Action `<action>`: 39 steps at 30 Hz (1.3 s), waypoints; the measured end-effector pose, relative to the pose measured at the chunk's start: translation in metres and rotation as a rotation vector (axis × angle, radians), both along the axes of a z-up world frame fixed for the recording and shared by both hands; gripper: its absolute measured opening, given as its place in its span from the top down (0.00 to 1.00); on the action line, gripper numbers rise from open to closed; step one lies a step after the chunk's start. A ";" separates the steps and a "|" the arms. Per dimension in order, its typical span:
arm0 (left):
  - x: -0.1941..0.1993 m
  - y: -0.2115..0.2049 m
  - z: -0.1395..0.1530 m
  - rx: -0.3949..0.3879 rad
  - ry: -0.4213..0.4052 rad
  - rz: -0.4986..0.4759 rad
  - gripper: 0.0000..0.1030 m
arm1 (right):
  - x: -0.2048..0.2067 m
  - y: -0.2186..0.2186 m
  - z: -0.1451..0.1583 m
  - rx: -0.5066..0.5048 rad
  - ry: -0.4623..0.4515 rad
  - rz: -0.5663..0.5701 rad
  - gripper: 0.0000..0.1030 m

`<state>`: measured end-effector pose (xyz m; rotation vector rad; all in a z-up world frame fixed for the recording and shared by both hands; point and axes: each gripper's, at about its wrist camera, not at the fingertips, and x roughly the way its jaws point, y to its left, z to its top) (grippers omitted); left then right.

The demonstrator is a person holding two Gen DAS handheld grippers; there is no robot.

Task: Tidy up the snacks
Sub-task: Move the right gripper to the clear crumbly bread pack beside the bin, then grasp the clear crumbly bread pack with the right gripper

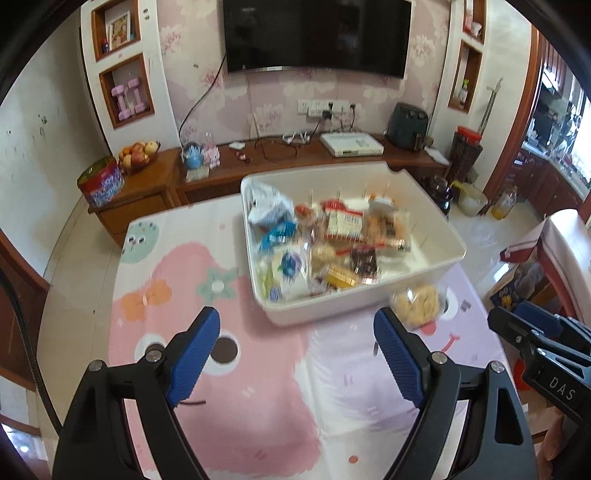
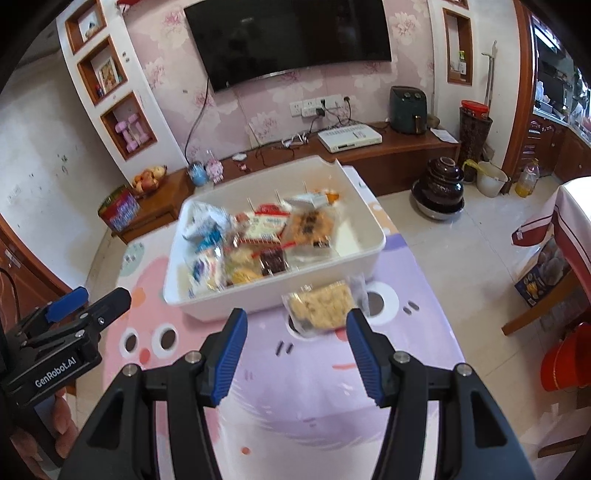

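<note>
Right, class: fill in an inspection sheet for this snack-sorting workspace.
Surface: cartoon-print mat, pink and lilac.
Job's things: white bin piled with snack packets; one biscuit packet lies outside, by its near wall.
Clutter: nothing seen on the mat.
Grippers: left gripper open, empty; right gripper open, empty, the biscuit packet just ahead.
Cables: black cord hangs below the TV.
Surroundings: wooden cabinet, fruit bowl.
</note>
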<state>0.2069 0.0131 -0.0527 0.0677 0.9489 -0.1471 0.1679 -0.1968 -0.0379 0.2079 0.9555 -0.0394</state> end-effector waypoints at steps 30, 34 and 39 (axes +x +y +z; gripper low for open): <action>0.038 0.016 -0.107 0.009 0.236 0.136 0.18 | 0.057 -0.016 -0.113 -0.038 0.189 0.087 0.45; 0.043 0.020 -0.114 0.002 0.248 0.153 0.18 | 0.073 -0.020 -0.123 -0.005 0.184 0.135 0.45; 0.048 0.021 -0.122 -0.006 0.265 0.168 0.18 | 0.086 -0.022 -0.134 0.045 0.187 0.186 0.44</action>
